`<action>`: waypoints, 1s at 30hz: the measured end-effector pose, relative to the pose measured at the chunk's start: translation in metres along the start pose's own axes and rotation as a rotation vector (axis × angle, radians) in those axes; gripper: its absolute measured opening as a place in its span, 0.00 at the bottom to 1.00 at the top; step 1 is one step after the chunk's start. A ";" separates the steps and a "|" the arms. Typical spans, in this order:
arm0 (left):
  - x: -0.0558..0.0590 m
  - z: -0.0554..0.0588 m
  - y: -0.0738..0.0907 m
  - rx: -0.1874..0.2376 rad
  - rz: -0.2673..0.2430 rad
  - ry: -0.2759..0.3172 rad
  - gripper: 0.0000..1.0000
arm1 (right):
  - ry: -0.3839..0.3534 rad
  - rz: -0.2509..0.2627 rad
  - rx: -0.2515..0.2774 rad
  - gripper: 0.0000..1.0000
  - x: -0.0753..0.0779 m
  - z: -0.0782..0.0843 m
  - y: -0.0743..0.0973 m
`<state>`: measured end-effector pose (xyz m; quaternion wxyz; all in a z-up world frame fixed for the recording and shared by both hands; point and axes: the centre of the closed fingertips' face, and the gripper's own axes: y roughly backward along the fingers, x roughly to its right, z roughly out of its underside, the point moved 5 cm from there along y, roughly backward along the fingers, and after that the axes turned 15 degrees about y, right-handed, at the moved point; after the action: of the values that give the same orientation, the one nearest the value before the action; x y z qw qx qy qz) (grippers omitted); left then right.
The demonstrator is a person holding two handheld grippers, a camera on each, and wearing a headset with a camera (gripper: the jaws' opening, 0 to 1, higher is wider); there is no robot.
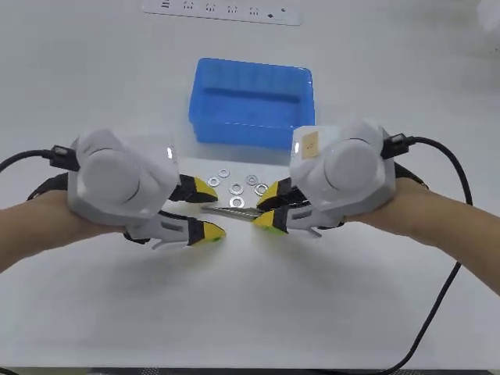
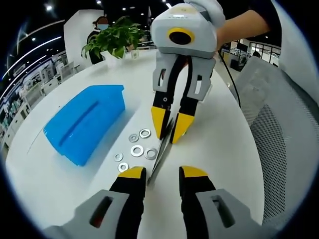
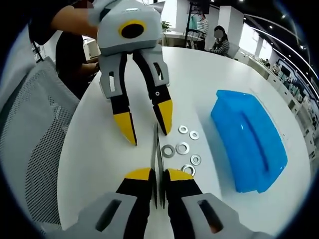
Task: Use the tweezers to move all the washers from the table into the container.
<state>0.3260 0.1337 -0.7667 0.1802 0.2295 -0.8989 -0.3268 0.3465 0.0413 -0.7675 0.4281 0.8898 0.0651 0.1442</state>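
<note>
Slim metal tweezers (image 1: 230,210) lie low over the white table, between the two grippers. My right gripper (image 1: 268,208) is shut on one end of the tweezers (image 3: 155,149), its yellow jaws pressed close around them. Facing it, my left gripper (image 1: 207,209) stands open, and the tweezers' other end (image 2: 158,157) reaches into its gap without being held. Several steel washers (image 1: 237,188) lie loose on the table just beyond the tweezers, also seen as washers (image 2: 137,149) and washers (image 3: 182,148). Behind them stands the blue plastic container (image 1: 250,101).
A white power strip (image 1: 223,11) lies at the table's far edge. Black cables (image 1: 461,273) trail from both grippers. A potted plant (image 2: 117,42) stands on the table's far end, and a grey mesh chair (image 3: 30,134) is beside the table.
</note>
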 end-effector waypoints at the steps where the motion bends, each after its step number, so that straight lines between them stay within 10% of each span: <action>1: 0.001 0.000 0.000 -0.009 0.008 -0.007 0.29 | 0.002 0.002 -0.001 0.11 0.000 0.000 0.000; 18: 0.001 -0.009 -0.006 -0.169 0.019 -0.109 0.07 | 0.000 -0.003 -0.011 0.11 -0.001 -0.002 -0.001; 30: 0.009 -0.010 0.005 -0.156 0.009 -0.153 0.05 | 0.102 0.030 -0.020 0.11 -0.007 -0.007 -0.001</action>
<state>0.3214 0.1272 -0.7541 0.1299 0.1852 -0.8829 -0.4115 0.3375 0.0454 -0.7653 0.4307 0.8779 0.0720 0.1965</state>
